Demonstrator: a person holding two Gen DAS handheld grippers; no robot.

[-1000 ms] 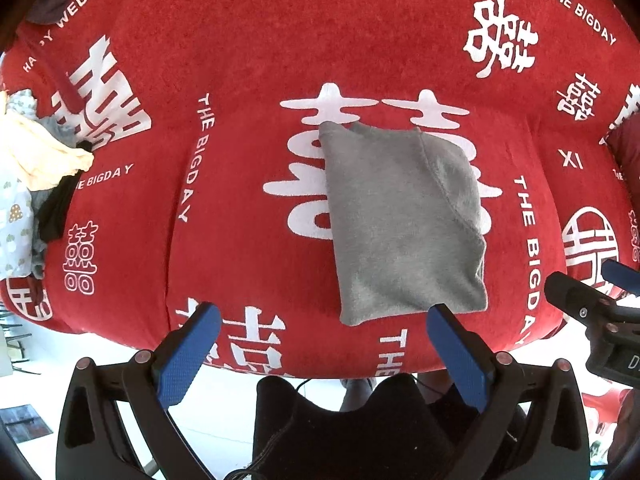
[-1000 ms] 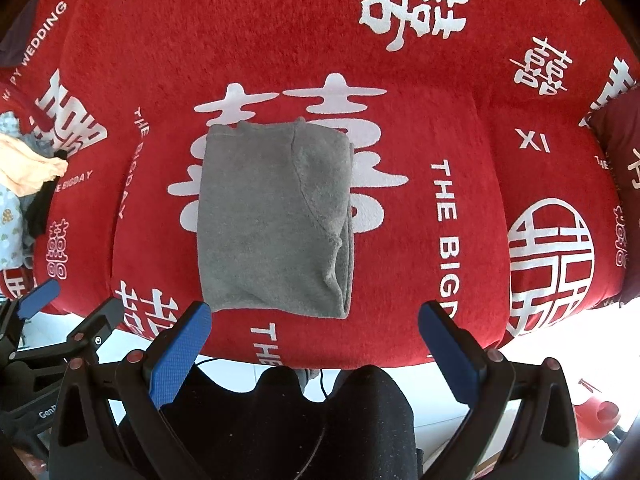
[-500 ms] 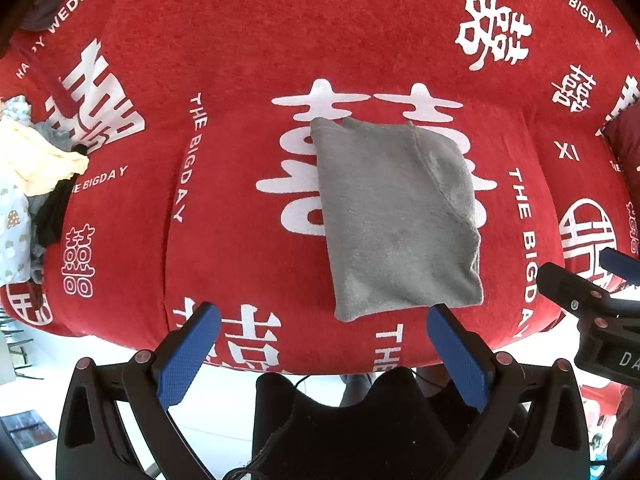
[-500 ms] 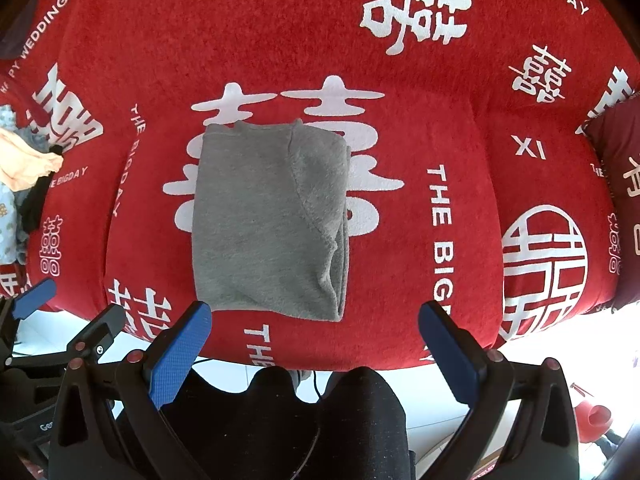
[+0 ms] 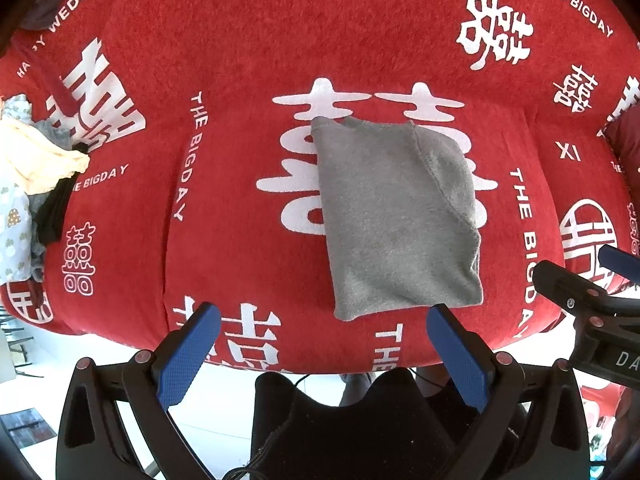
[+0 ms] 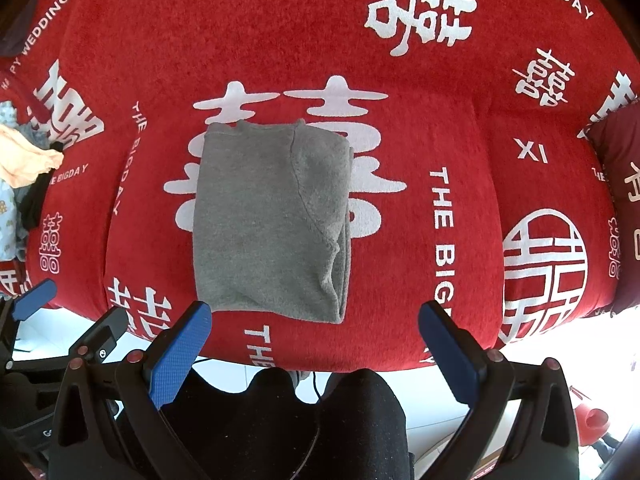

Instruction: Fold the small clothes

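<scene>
A: L gripper (image 5: 323, 322), state?

B: Jaws were spread wide, nothing between them. Black plastic frame w/ blue pads (image 5: 188, 354), pads had a fine dotted grip texture. R gripper (image 6: 315, 320) was the same: agape, empty, same blue textured pads (image 6: 180, 354).

A: And the garment?

B: Grey garment (image 5: 396, 216) lay flat on the red sofa cover (image 5: 240, 160), just past both sets of fingertips, not touched by either. Soft, fleecy-looking knit, folded into a rough rectangle. A curved stitched seam ran across the top layer; stacked edges showed on its right side in the R view (image 6: 272, 220).

A: The cover?

B: Plush, towel-like pile, red w/ white printed characters and "THE BIGDAY" lettering. It bulged over a rounded front edge.

A: Anything else around?

B: Pile of clothes (image 5: 28, 184) at far left — pale yellow, a black piece, a white patterned bit — partly cut off by the frame. Dark red cushion (image 6: 616, 184) at far right, also clipped. Person's dark trousers (image 6: 280, 428) sat below the grippers. Couldn't make out what kind of garment the grey one was.
</scene>
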